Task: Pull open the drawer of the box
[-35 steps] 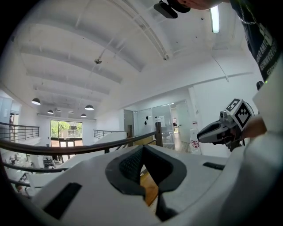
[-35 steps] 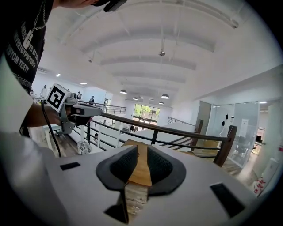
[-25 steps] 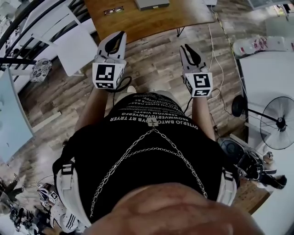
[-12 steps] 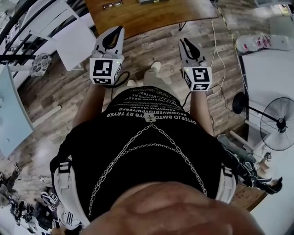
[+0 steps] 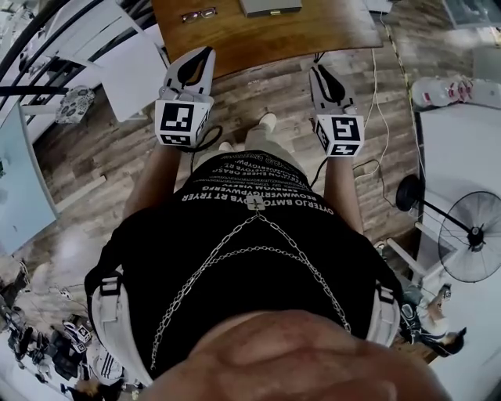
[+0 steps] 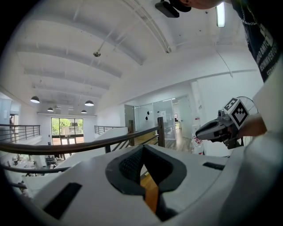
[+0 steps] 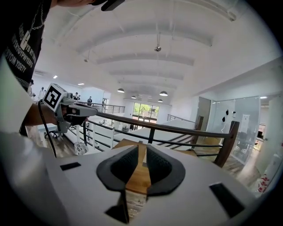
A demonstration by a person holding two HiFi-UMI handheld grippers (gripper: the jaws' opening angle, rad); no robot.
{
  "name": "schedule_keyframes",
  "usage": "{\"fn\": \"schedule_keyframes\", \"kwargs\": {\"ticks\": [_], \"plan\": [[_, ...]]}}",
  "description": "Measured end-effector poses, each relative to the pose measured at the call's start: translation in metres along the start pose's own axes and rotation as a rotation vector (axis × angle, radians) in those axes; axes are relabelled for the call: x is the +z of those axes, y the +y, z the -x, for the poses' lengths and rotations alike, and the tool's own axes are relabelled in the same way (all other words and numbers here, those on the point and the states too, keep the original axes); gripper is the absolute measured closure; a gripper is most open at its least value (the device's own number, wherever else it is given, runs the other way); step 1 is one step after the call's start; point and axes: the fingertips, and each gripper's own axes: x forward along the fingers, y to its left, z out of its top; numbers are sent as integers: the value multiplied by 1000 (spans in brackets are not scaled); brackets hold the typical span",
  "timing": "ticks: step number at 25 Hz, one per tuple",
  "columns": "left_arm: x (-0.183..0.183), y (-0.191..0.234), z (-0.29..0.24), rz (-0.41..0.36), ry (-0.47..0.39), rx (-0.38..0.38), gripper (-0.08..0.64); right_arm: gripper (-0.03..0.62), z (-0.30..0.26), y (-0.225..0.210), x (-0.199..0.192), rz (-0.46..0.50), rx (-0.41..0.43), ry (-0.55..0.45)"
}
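Both grippers are held out level ahead of the body, side by side and well apart, over the plank floor [image 5: 266, 102] just short of the wooden tabletop [image 5: 258, 39]. Judgement: this is a carrying posture on the approach, with the tools clear of the torso and pointed at the work area, and no contact with anything yet. Left gripper [image 5: 208, 52]: in its own view the jaws meet at the tips, so closed, with nothing between them. Right gripper [image 5: 317, 69]: its view shows a narrow strip of wood through the gap right up to the tips, so slightly parted and empty. The only candidate for the task's thing is a grey box [image 5: 270, 6] on the tabletop at the top edge of the head view, cut off by the frame. No drawer front or handle can be made out from here. It lies ahead of both jaws, between their two lines of aim and nearer the right one, well apart from either. A pair of glasses [image 5: 197, 14] lies on the tabletop to the left of the box, ahead of the left jaws. Judgement: the task has not begun, and the next step needs the jaws brought to the drawer front, probably wider open than now.
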Motion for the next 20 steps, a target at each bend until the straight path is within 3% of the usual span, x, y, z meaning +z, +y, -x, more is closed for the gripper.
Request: {"fn": "schedule_keyframes", "kwargs": {"ticks": [11, 20], "plan": [[-10, 1, -76, 27, 46, -1, 554, 543, -56, -55, 1, 6, 50, 8], [8, 7, -135, 0, 50, 16, 554, 545, -90, -102, 8, 1, 85, 3]]}}
